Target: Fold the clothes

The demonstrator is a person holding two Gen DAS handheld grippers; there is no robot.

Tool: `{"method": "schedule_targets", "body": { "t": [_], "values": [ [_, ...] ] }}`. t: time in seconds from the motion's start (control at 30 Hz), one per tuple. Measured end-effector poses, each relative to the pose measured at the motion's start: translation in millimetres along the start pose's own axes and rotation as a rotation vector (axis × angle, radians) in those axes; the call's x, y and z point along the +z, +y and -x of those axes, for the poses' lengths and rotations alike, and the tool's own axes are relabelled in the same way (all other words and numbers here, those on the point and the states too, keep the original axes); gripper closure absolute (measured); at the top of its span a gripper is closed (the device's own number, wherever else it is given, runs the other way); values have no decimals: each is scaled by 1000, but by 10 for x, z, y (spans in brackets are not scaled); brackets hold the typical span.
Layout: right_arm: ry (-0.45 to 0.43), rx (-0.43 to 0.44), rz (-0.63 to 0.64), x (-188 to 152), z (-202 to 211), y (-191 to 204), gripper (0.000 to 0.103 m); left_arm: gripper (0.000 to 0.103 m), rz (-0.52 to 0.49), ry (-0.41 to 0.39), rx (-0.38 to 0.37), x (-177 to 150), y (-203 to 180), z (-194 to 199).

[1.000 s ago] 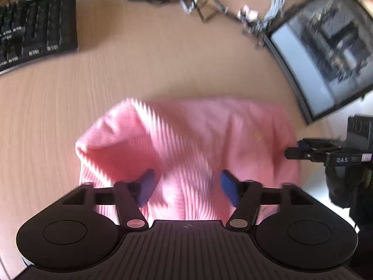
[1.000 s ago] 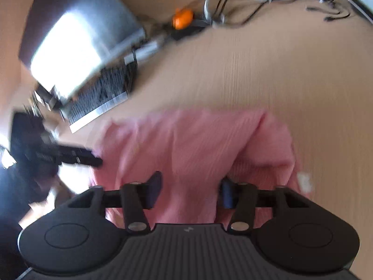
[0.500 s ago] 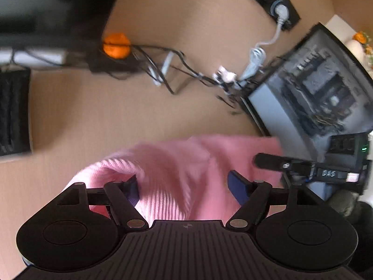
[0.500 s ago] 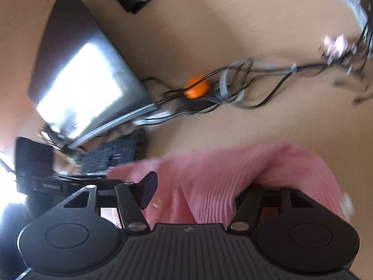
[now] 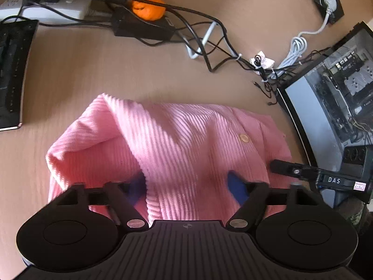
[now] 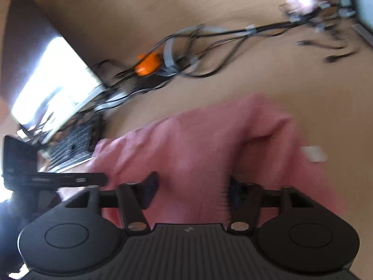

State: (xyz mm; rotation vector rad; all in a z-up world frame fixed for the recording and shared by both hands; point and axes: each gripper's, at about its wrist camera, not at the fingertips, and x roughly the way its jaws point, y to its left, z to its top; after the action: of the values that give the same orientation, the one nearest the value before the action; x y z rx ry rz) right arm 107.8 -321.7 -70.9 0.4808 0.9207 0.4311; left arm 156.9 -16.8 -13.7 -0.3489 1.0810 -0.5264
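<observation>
A pink ribbed cardigan with a small button lies bunched on the wooden desk. My left gripper sits low over its near part, open, its blue-padded fingers wide apart with a ridge of cloth between them. The right gripper's finger reaches in at the cardigan's right edge. In the right wrist view, which is blurred, the cardigan fills the middle and my right gripper stands open over it with cloth between the fingers. A white label shows at its right side.
A tangle of cables with an orange object lies at the far side. A black keyboard is at the left. An open computer case stands at the right. In the right wrist view a bright monitor is at the left.
Both cameras tipped up toward the cables half a second ago and have dropped back toward the cardigan. The cardigan's far edge now lies further from me. Both grippers' fingers stay apart.
</observation>
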Motion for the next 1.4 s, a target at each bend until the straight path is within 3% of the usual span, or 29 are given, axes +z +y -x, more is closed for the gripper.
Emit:
{"method": "schedule_targets", "body": {
  "t": [0.03, 0.1, 0.17, 0.2, 0.27, 0.33, 0.4, 0.43, 0.5, 0.63, 0.73, 0.8, 0.93, 1.03, 1.13, 1.27, 1.37, 1.4],
  "values": [
    [-4, 13, 19, 25, 54, 77, 62, 72, -10, 2, -3, 22, -41, 39],
    [-12, 40, 56, 75, 162, 231, 70, 72, -17, -21, -72, 83, -164, 258],
    [-20, 66, 94, 125, 271, 384, 70, 72, -97, -61, -99, 111, -391, 561],
    [-34, 64, 131, 146, 394, 453, 71, 72, -149, -73, -78, 99, -484, 672],
    [-31, 32, 175, 144, 531, 494, 71, 68, -157, -41, -19, 20, -425, 651],
    [13, -57, 199, 47, 469, 416, 70, 61, -151, -2, 42, -65, -331, 595],
    [57, -168, 218, -64, 382, 316, 63, 58, -126, 72, 149, -192, -156, 411],
    [78, -233, 223, -126, 327, 256, 52, 50, -118, 98, 185, -261, -78, 356],
    [55, -286, 235, -185, 394, 216, 40, 46, -132, 74, 180, -293, -84, 456],
    [-30, -345, 324, -185, 576, 432, 38, 23, -195, -34, 152, -223, -229, 684],
    [-76, -328, 427, -226, 519, 736, 32, 21, -216, -66, 152, -135, -334, 655],
    [-65, -274, 483, -280, 348, 932, 27, 18, -212, -66, 151, -112, -367, 599],
    [-31, -266, 594, -460, -104, 1204, 24, 12, -201, -57, 152, -121, -374, 479],
    [15, -424, 737, -583, -497, 1251, 23, 10, -211, -55, 169, -134, -369, 479],
    [-15, -467, 786, -599, -362, 1264, 19, 9, -216, -65, 185, -154, -308, 562],
    [-12, -549, 745, -523, -185, 1057, 13, 9, -108, -54, 102, -191, -28, 651],
    [1, -594, 710, -494, -83, 867, 9, 9, -109, -71, 67, -154, -87, 686],
    [-9, -571, 655, -456, 12, 801, 9, 9, -113, -78, 57, -138, -115, 699]
  ]
}}
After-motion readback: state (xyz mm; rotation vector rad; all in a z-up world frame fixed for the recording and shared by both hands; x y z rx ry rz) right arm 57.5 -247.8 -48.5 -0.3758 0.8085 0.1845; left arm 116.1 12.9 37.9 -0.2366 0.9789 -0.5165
